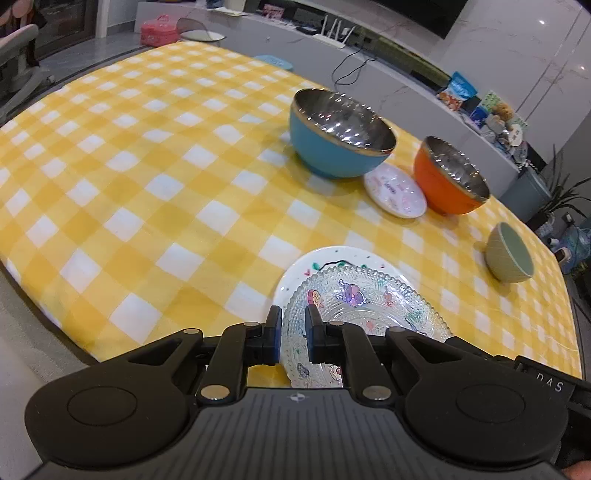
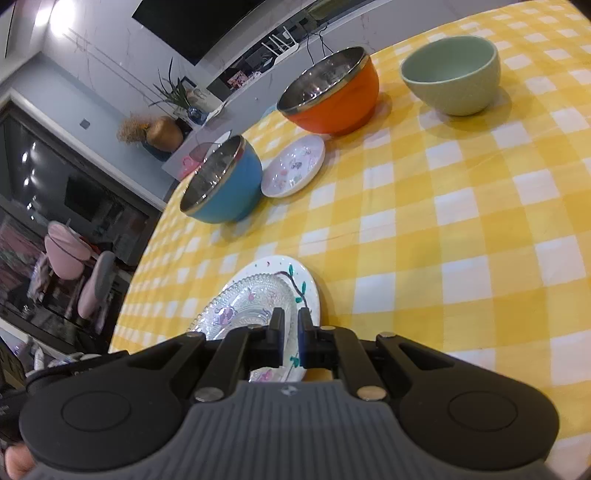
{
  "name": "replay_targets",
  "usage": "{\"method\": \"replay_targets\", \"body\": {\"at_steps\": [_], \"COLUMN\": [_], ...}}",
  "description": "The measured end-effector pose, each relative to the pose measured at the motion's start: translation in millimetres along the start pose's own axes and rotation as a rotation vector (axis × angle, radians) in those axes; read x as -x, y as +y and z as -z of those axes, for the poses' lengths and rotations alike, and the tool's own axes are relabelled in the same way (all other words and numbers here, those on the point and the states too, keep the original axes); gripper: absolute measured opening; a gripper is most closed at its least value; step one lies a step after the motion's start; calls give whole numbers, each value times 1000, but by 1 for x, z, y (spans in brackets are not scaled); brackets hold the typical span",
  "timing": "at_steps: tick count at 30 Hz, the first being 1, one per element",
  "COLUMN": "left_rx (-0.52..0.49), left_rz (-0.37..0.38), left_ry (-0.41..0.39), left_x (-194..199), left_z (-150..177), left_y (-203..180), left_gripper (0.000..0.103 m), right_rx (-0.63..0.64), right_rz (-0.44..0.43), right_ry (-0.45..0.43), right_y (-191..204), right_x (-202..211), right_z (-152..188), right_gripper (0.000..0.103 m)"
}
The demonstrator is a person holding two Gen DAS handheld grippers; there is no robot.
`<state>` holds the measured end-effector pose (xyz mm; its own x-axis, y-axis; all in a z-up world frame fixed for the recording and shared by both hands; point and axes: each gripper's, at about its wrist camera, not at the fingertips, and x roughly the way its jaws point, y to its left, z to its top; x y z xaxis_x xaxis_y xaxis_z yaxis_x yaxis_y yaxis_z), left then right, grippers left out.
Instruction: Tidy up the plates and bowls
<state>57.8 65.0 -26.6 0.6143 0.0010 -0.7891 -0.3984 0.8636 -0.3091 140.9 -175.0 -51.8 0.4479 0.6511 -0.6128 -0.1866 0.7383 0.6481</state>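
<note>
A white painted plate (image 1: 295, 266) (image 2: 310, 291) carries a clear beaded glass plate (image 1: 369, 295) (image 2: 251, 295) low over the yellow checked tablecloth (image 1: 147, 184). My left gripper (image 1: 293, 319) is shut on the near rim of this stack. My right gripper (image 2: 291, 321) pinches the white plate's rim on the opposite side. Whether the stack touches the cloth is unclear. Farther back stand a blue steel-lined bowl (image 1: 332, 147) (image 2: 229, 192), a small pink-patterned plate (image 1: 395, 192) (image 2: 293, 166), an orange steel-lined bowl (image 1: 443, 184) (image 2: 340, 103) and a pale green bowl (image 1: 509, 254) (image 2: 454, 81).
A grey counter (image 1: 406, 74) with a router, cables and snack packs runs behind the table. A pink bag (image 1: 159, 31) and a chair (image 1: 18, 55) sit beyond the far left corner. The table edge (image 1: 55, 325) drops off near the left.
</note>
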Motion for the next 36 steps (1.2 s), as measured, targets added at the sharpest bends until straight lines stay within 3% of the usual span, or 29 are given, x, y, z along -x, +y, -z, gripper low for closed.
{"method": "replay_targets", "body": {"at_steps": [11, 23, 36], "left_rx": [12, 5, -88], "left_rz": [-35, -9, -62], "left_ry": [10, -30, -49], "left_x": [-7, -19, -22], "left_z": [-2, -7, -2], "left_y": [4, 2, -9], "left_gripper": [15, 15, 16], "right_rx": [56, 171, 280], "right_rz": [42, 109, 176], "right_ry": [9, -66, -91], "right_y": [7, 18, 31], "right_x": [-15, -21, -23], "right_z": [2, -1, 4], "right_gripper": [5, 6, 6]}}
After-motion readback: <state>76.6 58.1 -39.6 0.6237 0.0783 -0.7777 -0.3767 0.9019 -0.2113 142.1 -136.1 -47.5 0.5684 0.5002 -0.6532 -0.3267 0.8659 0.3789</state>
